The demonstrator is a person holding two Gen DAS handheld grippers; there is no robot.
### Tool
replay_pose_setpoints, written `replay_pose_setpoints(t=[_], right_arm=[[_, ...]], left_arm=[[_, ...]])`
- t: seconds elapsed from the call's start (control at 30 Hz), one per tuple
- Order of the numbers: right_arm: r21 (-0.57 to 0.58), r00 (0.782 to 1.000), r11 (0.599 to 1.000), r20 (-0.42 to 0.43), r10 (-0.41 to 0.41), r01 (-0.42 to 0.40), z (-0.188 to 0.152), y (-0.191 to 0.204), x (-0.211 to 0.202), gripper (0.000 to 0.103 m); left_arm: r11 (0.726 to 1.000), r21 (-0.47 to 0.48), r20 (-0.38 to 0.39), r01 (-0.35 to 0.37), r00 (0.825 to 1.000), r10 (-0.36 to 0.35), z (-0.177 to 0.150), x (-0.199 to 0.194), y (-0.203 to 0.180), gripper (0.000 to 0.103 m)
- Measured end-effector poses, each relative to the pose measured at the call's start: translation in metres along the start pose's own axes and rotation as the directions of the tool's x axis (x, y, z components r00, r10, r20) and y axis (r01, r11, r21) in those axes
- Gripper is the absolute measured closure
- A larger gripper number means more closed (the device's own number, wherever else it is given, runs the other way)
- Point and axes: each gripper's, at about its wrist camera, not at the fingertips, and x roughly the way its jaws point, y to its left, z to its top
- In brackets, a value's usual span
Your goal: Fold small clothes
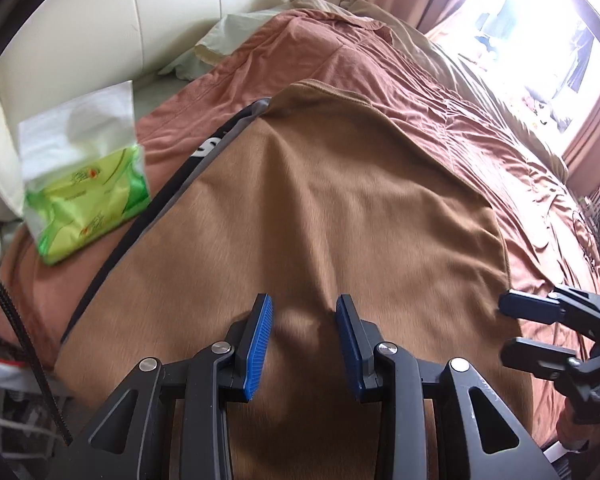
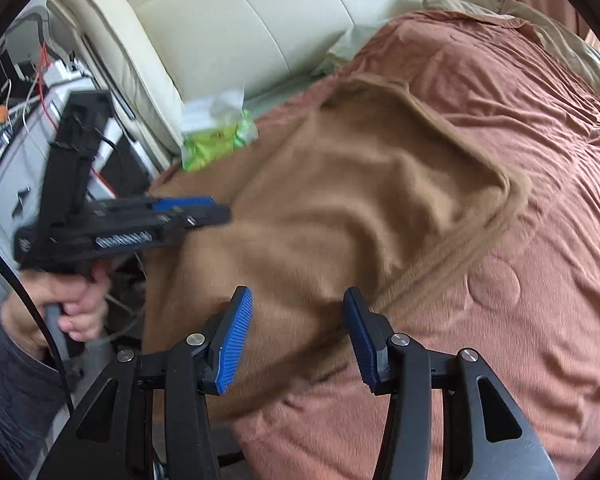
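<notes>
**Brown garment spread on the bed, both sets of fingers apart**

The bed's rust-coloured cover [image 1: 440,92] runs to the cream headboard [image 1: 112,20] at the upper left and to the curtained window [image 1: 540,40] at the upper right; bare cover lies open right of the garment in the right wrist view. A green tissue pack [image 1: 88,184] sits at the left edge, just beside the garment.

The brown garment [image 1: 320,208] lies across the cover, filling the frame's middle. The left gripper [image 1: 305,344] hangs over its near part, fingers spread, nothing pinched. The right gripper [image 2: 298,336] has its fingers spread over the garment's lower right hem, not pressing it.

Its long axis runs from lower left to upper centre, a black-and-grey band [image 1: 172,208] along the left side.
</notes>
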Motion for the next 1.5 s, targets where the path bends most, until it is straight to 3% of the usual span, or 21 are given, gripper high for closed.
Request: replay_pose_setpoints(t=[0.2, 0.4, 0.67, 0.9, 1.03, 1.2, 1.33, 1.5], right_arm=[[0.048, 1.000, 0.999, -0.010, 0.009, -0.008, -0.022, -0.006, -0.021, 0.058], [0.102, 0.999, 0.995, 0.048, 0.000, -0.005, -0.046, -0.024, -0.079, 0.058], [0.132, 0.991, 0.989, 0.110, -0.079, 0.064, -0.087, -0.028, -0.167, 0.057], [0.146, 0.966, 0.978, 0.189, -0.178, 0.152, -0.124, -0.013, -0.234, 0.032], [0.191, 0.944, 0.959, 0.218, -0.247, 0.207, -0.148, -0.003, -0.266, 0.022], [0.203, 0.924, 0.946, 0.240, -0.297, 0.252, -0.178, 0.017, -0.301, 0.000], [0.209, 0.903, 0.936, 0.271, -0.333, 0.283, -0.200, 0.032, -0.322, 0.000], [0.232, 0.885, 0.924, 0.290, -0.364, 0.304, -0.226, 0.049, -0.340, 0.000]], left_arm=[[0.998, 0.007, -0.002, -0.056, 0.998, 0.056, -0.027, -0.021, -0.014, 0.068], [0.999, 0.004, -0.049, -0.043, 0.998, 0.043, -0.051, -0.033, -0.035, 0.068], [1.000, -0.010, -0.005, -0.026, 1.000, 0.026, -0.071, -0.070, -0.076, 0.066], [1.000, -0.002, 0.101, -0.027, 0.994, 0.027, -0.087, -0.113, -0.123, 0.044], [1.000, 0.014, 0.156, -0.021, 0.988, 0.019, -0.096, -0.135, -0.148, 0.023], [0.999, 0.046, 0.233, -0.017, 0.972, 0.006, -0.113, -0.165, -0.178, 0.011], [0.997, 0.073, 0.280, -0.004, 0.960, -0.017, -0.131, -0.188, -0.200, 0.002], [0.993, 0.120, 0.317, 0.004, 0.947, -0.042, -0.155, -0.208, -0.225, 0.001]])
